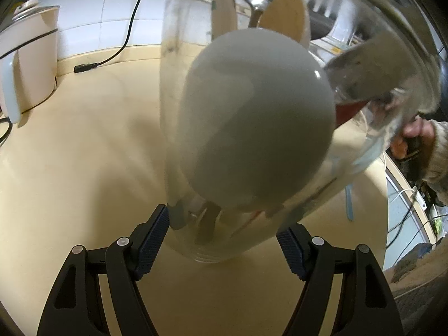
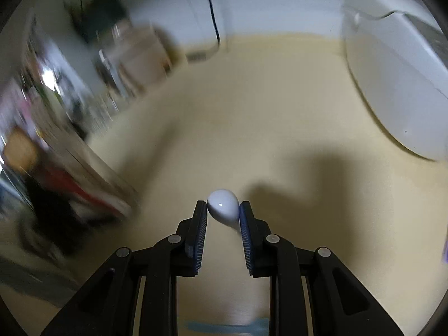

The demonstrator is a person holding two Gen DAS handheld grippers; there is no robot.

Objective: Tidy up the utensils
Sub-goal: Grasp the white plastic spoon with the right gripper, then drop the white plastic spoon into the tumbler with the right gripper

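The left gripper (image 1: 222, 240) has its fingers spread around the base of a tall clear glass jar (image 1: 179, 128), touching or nearly so, seemingly to steady it as a utensil holder; a wooden spoon (image 1: 288, 16) and other handles stand up ahead of it, and a white glossy ceramic spoon (image 1: 257, 120) looms just in front. The right gripper (image 2: 223, 210) pinches that spoon's rounded end (image 2: 223, 205) between its tips, angled down over the beige countertop (image 2: 252, 106), blurred, likely mid-carry; the person's hand (image 1: 417, 134) grips its handle off to the right.
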